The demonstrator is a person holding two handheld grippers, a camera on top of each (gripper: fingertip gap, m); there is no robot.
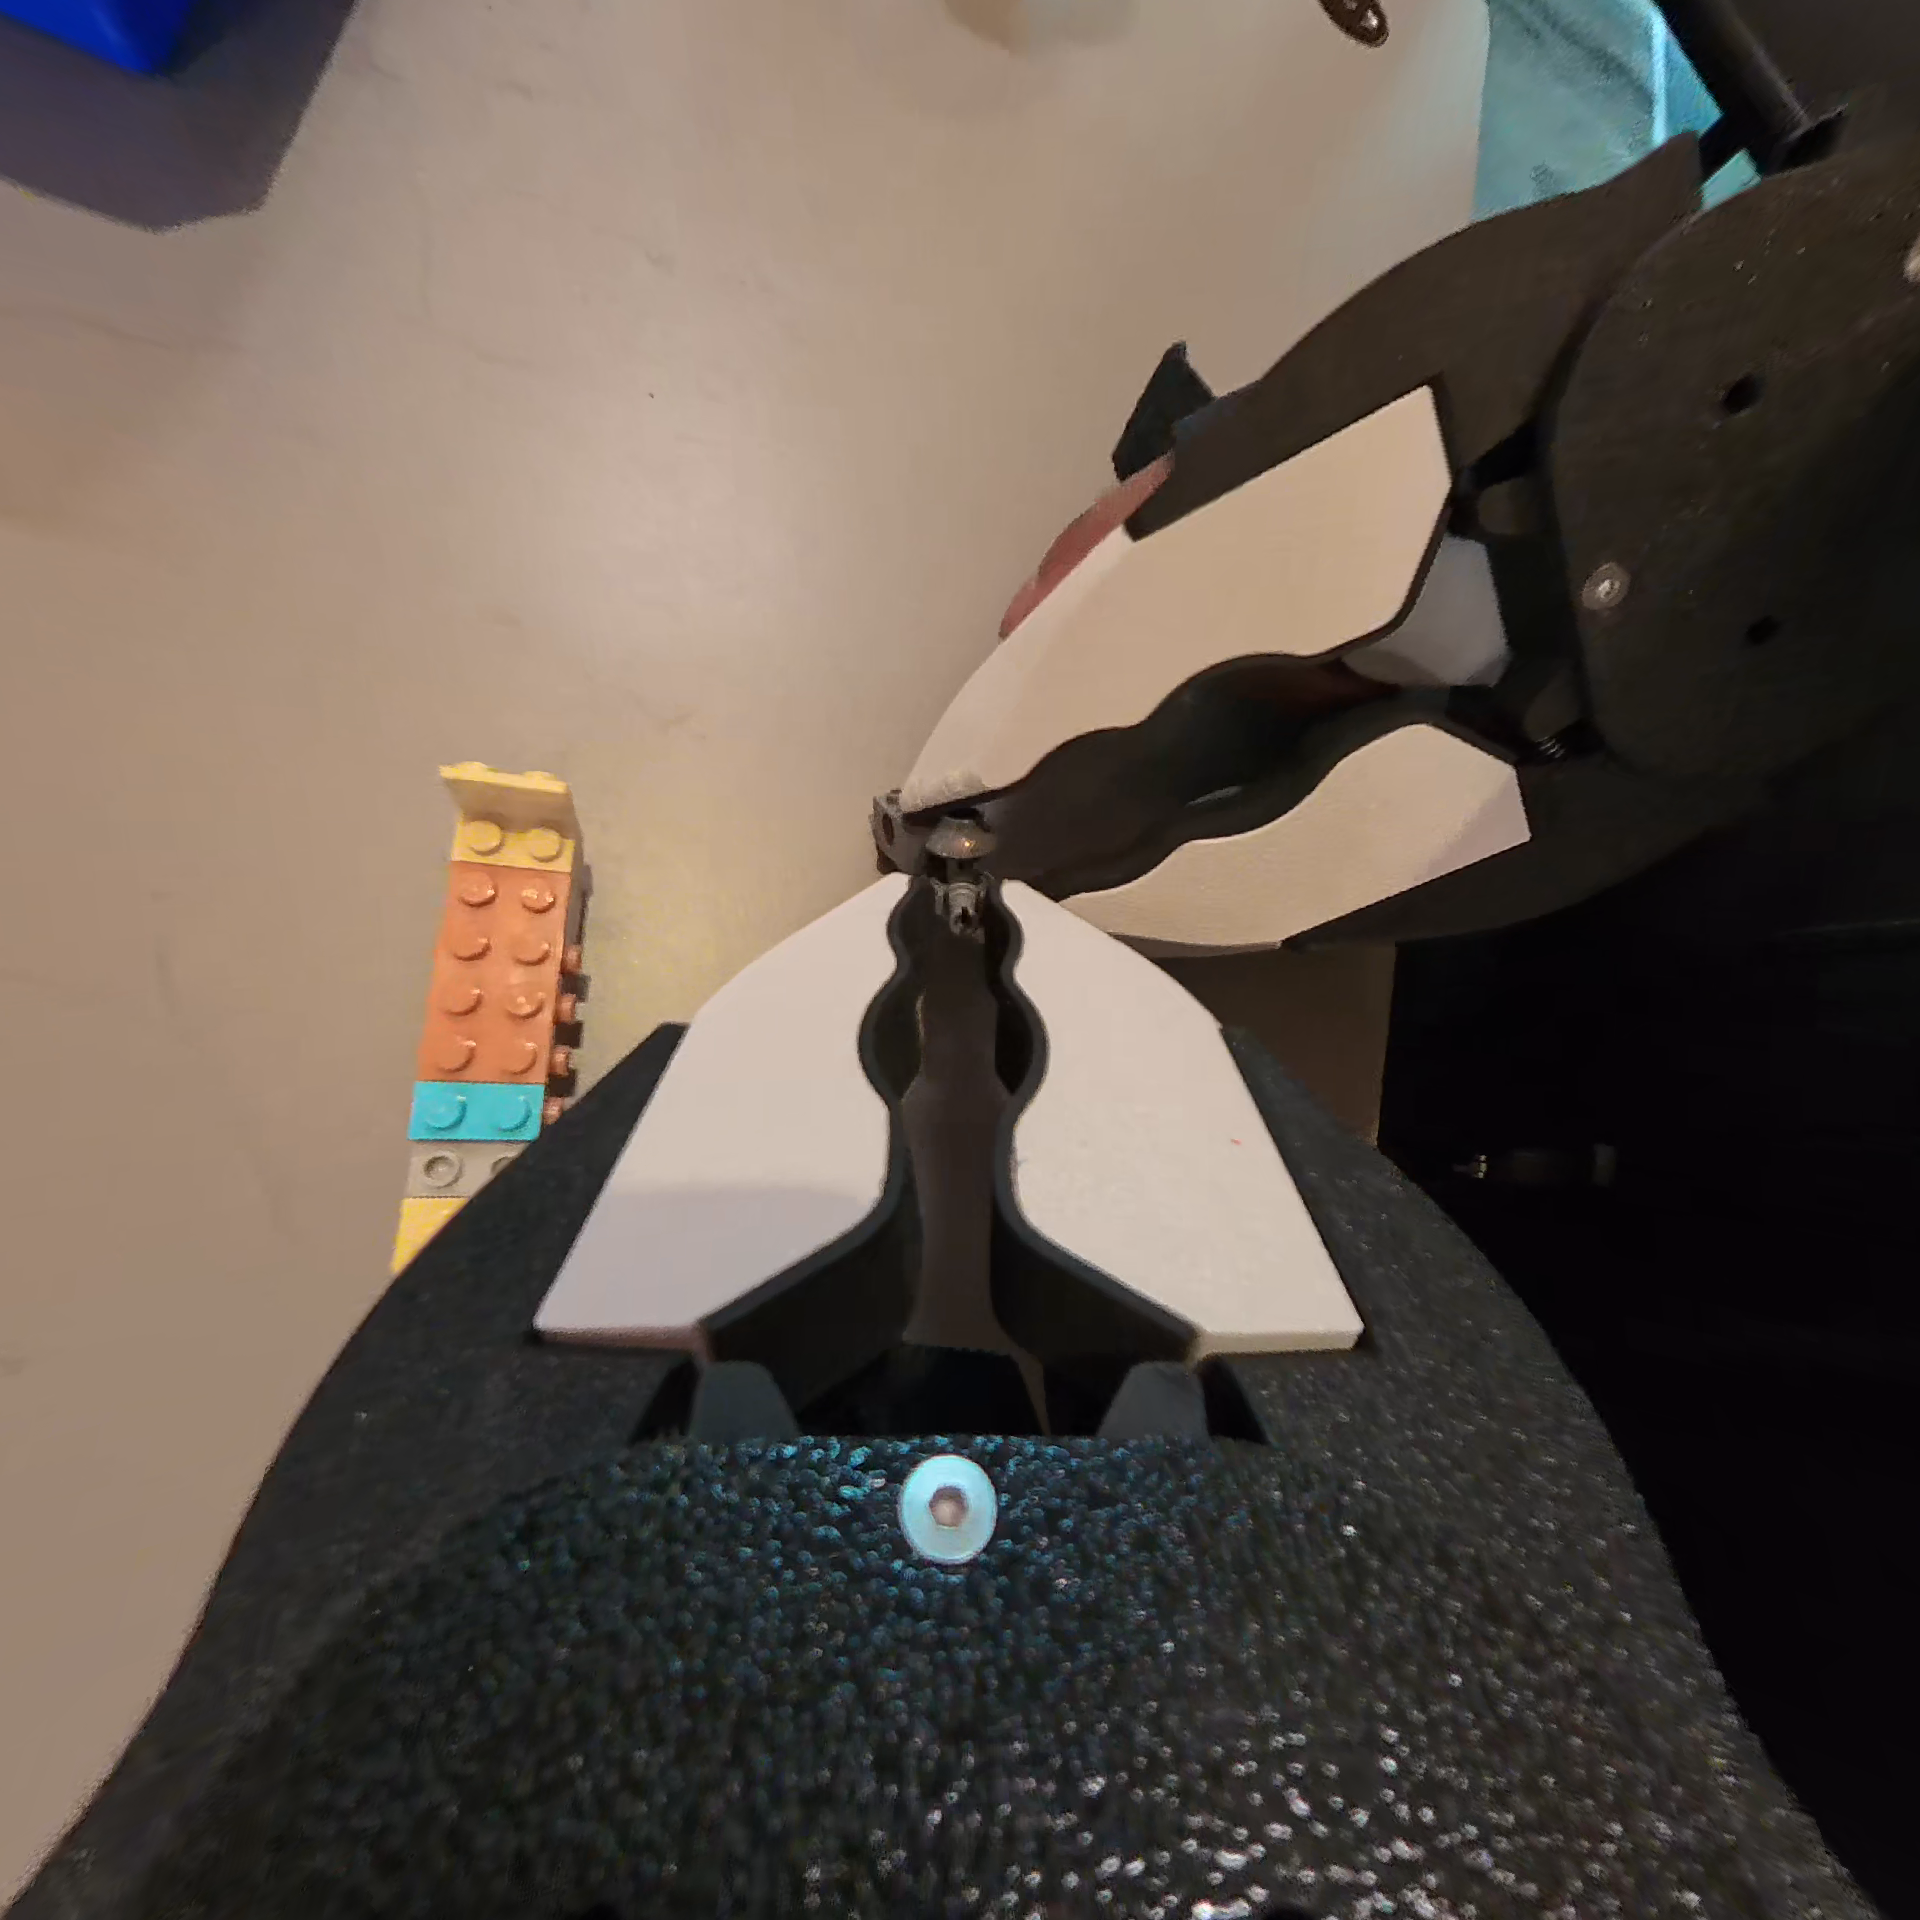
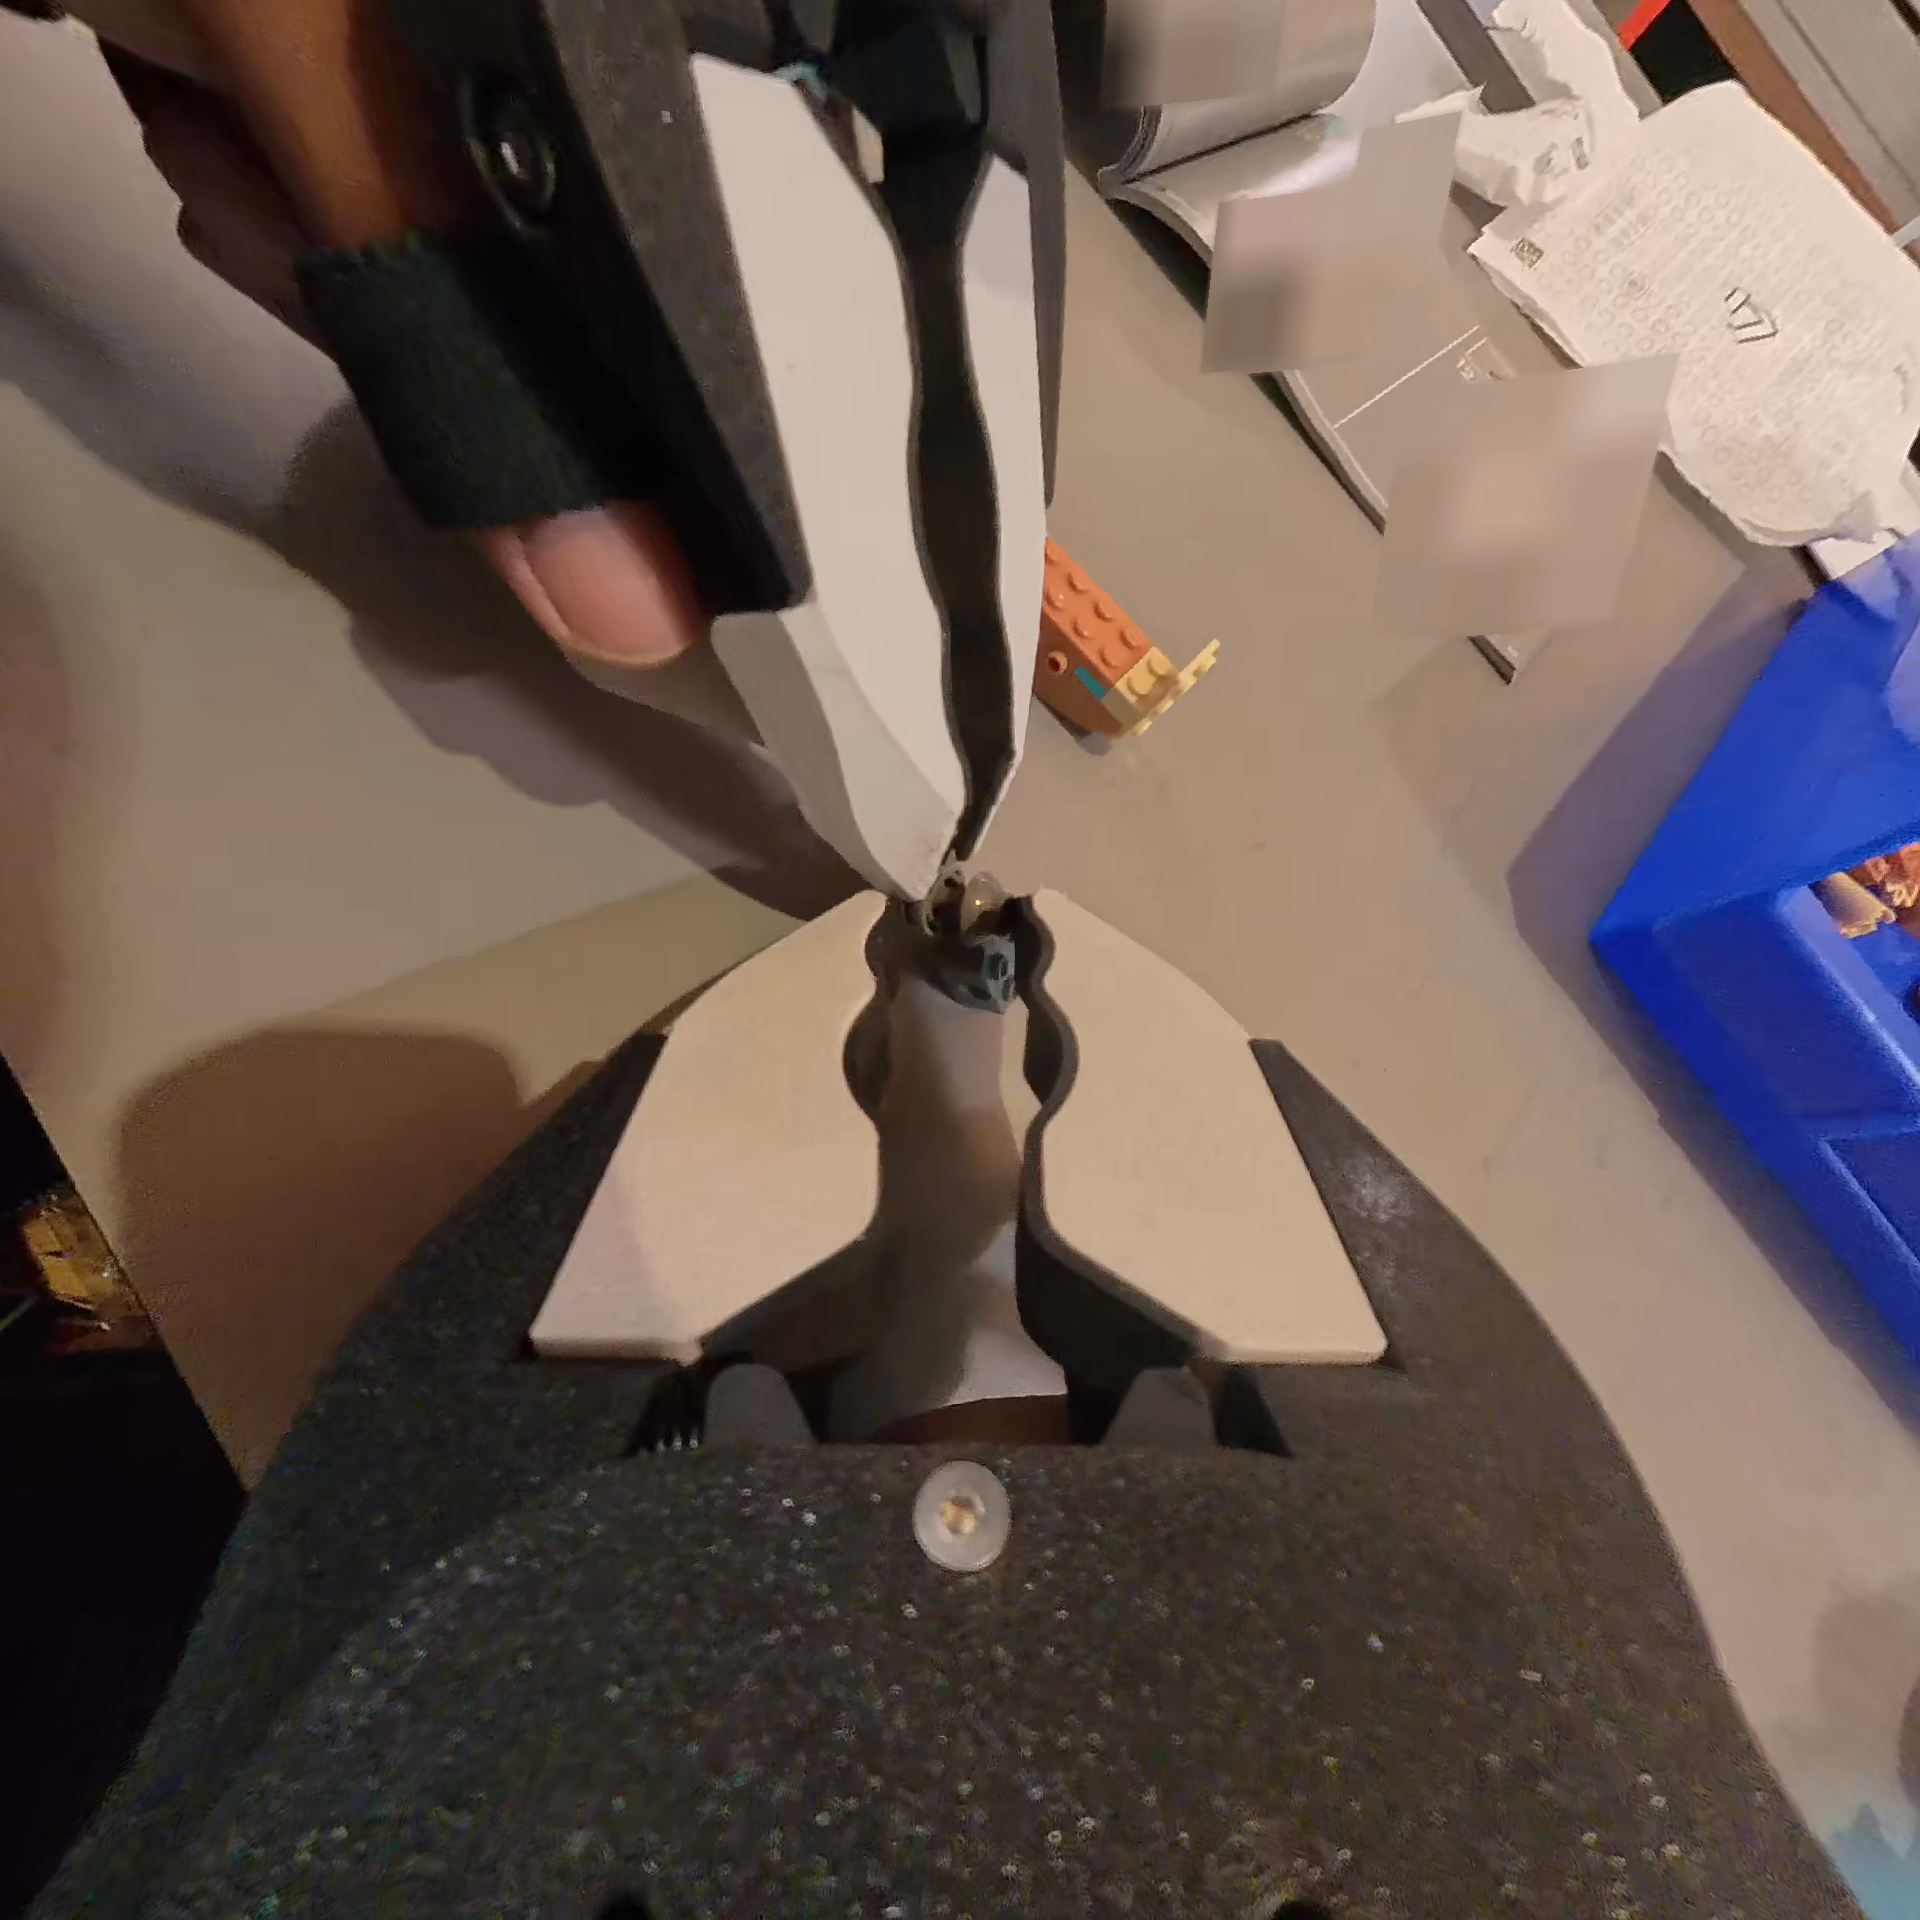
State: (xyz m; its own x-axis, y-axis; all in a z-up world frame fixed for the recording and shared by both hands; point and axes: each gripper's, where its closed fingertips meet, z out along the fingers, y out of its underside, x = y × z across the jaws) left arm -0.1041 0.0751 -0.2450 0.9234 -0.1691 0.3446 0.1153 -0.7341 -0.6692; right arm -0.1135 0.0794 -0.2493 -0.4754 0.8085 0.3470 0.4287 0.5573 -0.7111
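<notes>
Left gripper [image 1: 958, 902] and right gripper [image 2: 961, 914] tip to tip, fingers nearly closed

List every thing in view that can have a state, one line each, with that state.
Left gripper: jaws nearly shut on a small dark pin.
Small dark pin: held upright, its round head free.
Right gripper: jaws shut on a dark grey holed piece.
Dark grey holed piece: held, touching the pin.
Brick stack: lying flat on the table.
Blue bin: open.

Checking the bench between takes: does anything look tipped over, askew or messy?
The brick stack of orange, teal and yellow pieces lies on its side on the grey table, not upright. Crumpled paper sheets are heaped beyond the blue bin. Nothing looks spilled or broken.
</notes>
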